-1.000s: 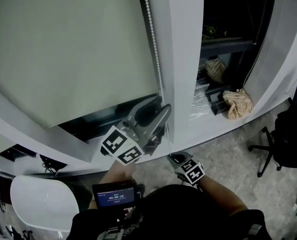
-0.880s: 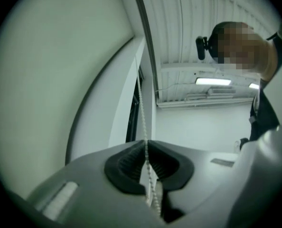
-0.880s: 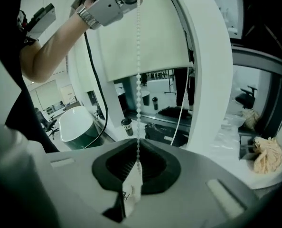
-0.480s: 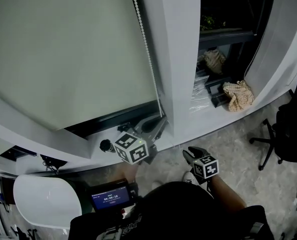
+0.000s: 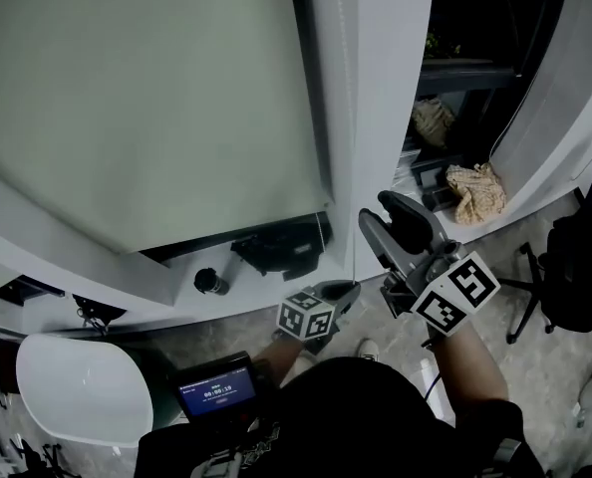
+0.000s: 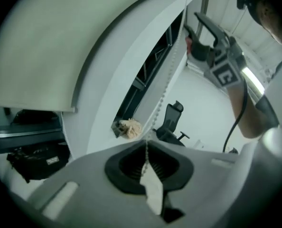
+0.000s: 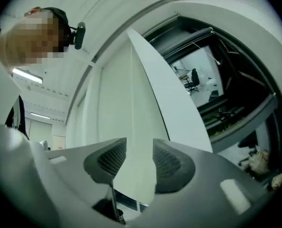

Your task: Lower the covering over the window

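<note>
Seen from above, a pale roller blind (image 5: pixel 147 98) covers most of the window, its bottom edge hanging low with a dark strip of window beneath; the left gripper (image 5: pixel 344 289), held low near the white pillar (image 5: pixel 376 88), has its jaws pinched together on the bead chain (image 6: pixel 161 101); the right gripper (image 5: pixel 376 209), higher up, has just been opening its jaws, which stand apart and grip nothing.

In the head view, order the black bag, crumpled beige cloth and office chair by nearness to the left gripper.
1. black bag, just left of the left gripper
2. crumpled beige cloth, upper right
3. office chair, far right
</note>
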`<state>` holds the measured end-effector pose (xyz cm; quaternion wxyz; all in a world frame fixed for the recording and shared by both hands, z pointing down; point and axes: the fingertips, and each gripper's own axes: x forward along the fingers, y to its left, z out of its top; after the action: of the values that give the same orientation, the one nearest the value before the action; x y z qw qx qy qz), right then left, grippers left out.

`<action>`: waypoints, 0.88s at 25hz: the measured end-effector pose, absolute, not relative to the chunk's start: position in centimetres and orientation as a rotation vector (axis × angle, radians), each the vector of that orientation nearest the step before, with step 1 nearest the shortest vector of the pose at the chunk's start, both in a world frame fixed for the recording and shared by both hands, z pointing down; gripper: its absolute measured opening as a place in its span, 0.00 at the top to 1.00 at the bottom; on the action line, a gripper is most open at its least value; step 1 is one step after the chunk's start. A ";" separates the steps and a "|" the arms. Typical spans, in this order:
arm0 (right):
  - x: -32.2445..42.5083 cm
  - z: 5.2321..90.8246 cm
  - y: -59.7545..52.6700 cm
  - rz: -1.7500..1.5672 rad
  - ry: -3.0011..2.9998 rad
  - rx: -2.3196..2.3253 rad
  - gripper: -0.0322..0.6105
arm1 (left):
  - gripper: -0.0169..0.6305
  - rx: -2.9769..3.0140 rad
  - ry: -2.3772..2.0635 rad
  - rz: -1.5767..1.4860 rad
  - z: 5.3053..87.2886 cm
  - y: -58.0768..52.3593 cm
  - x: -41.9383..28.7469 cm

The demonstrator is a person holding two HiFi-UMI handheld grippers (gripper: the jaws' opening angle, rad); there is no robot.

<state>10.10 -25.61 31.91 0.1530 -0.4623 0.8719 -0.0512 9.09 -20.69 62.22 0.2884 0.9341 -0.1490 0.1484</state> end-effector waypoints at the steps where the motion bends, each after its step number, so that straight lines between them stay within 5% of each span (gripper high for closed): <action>1: 9.4 30.5 -26.0 -0.118 2.520 -1.300 0.68 | 0.96 2.473 -0.388 0.421 63.2 -20.3 9.0; 11: 6.1 18.2 -27.5 0.327 2.586 -1.335 0.68 | 0.96 2.331 -0.295 0.576 69.4 -16.8 7.5; 15: 5.9 17.9 -28.6 0.412 2.627 -1.439 0.92 | 0.96 2.325 -0.288 0.619 69.9 -16.2 7.2; 19: 8.2 18.2 -27.8 0.746 2.549 -1.622 0.93 | 0.95 2.463 -0.234 0.538 68.0 -16.4 6.6; 22: 10.0 21.5 -28.9 0.632 2.603 -1.669 0.93 | 0.95 2.537 -0.340 0.232 63.1 -19.2 4.7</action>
<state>10.04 -28.87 21.53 -0.0071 -0.5288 0.8248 0.2001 4.71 -19.21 63.13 0.2817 0.9471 -0.1267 0.0866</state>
